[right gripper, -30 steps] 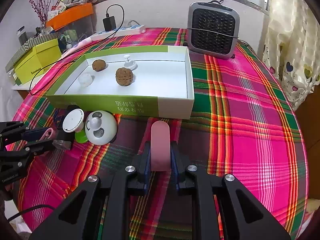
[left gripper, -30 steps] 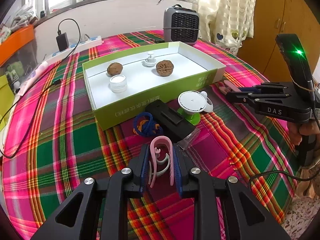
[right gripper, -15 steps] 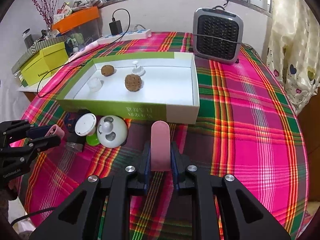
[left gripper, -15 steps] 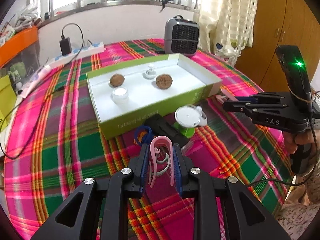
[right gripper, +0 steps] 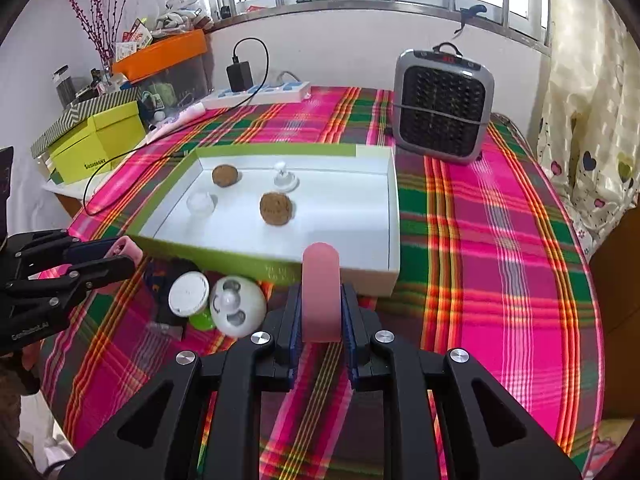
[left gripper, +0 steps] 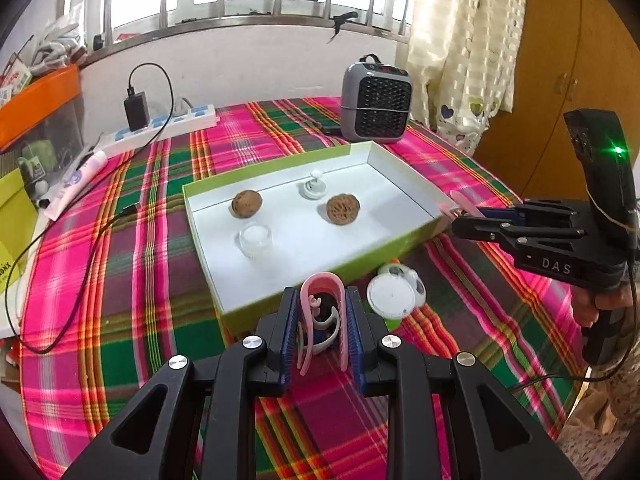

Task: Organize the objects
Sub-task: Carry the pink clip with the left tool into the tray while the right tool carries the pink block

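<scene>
My left gripper is shut on a pink hair clip and holds it above the near wall of the green-and-white box. My right gripper is shut on a flat pink piece just short of the box's front wall. The box holds two walnuts, a small clear jar and a white knob. In front of the box lie a white round lid and a white panda-face ball.
A grey fan heater stands behind the box. A power strip with a charger and a tube lie at the back left. A yellow-green box sits off the table's left edge. A plaid cloth covers the round table.
Both grippers have risen and moved forward toward the box with their pink objects. The dark items in front of the box are now mostly hidden behind my left gripper.
</scene>
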`<state>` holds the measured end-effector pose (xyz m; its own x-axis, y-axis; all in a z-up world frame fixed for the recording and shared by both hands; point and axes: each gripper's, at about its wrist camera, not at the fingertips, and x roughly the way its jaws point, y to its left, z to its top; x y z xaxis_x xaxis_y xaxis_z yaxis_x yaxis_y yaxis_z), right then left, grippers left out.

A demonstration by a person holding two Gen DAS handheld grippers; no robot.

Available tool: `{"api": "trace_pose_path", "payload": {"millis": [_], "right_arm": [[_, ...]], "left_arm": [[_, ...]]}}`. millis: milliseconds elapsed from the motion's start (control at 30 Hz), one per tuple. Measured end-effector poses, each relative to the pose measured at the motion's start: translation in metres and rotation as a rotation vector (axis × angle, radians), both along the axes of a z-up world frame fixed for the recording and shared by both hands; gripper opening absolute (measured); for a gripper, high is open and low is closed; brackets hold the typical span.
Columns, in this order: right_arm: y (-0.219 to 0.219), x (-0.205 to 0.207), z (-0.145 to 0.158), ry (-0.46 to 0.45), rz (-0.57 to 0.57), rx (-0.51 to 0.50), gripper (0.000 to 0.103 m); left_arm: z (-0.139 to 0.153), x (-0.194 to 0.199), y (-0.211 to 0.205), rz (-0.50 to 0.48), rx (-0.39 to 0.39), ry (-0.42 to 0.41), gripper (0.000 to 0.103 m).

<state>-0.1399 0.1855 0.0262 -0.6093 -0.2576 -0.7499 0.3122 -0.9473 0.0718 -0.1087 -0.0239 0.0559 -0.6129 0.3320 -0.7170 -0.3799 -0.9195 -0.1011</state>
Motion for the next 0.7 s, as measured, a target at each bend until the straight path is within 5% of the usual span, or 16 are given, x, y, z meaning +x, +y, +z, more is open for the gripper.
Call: {"api": "trace_pose_path", "payload": {"millis": [700], "right_arm": [[-0.021, -0.087, -0.007, -0.071, 0.047, -0.024, 0.018]], "left_arm": [[-0.008, -0.094, 0.022, 0.029, 0.024, -0.048, 0.021]]}}
